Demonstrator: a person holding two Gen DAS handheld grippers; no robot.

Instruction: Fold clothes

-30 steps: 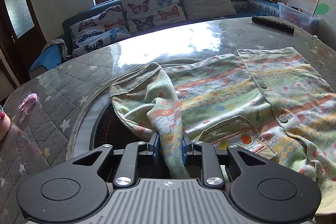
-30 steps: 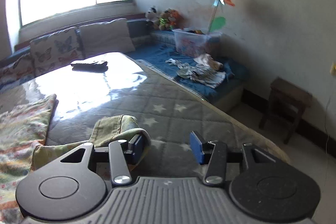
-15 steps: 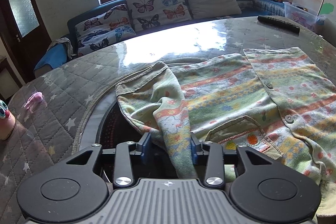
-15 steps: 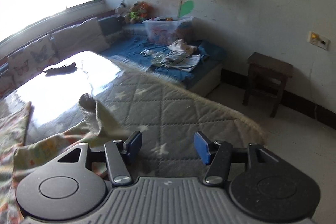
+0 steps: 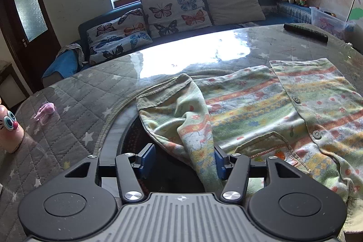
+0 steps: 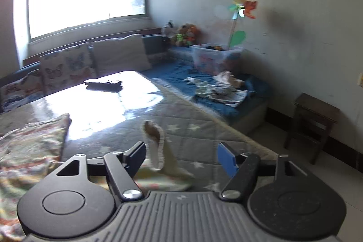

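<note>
A striped green, yellow and orange child's cardigan [image 5: 261, 110] lies spread on the round table. Its left sleeve [image 5: 181, 115] is folded over the body, cuff toward the table's middle. My left gripper [image 5: 182, 161] is open; the sleeve's lower part lies loose between its blue pads. In the right wrist view my right gripper [image 6: 183, 157] is open, and the other sleeve's cuff [image 6: 155, 140] stands up between the fingers, nearer the left pad. The cardigan's body [image 6: 27, 146] shows at the left there.
The table has a grey star-quilted cover [image 5: 74, 101] under a glossy sheet. A black remote [image 5: 305, 32] lies at the far right. A pink toy [image 5: 45, 110] and a big-eyed figurine [image 5: 10, 128] stand at left. A sofa with cushions [image 5: 174, 8] runs behind. A dark stool [image 6: 315, 121] stands right.
My left gripper opened and let go of the sleeve, then drew back a little. My right gripper stayed open and shifted; the other sleeve's cuff now stands between its fingers.
</note>
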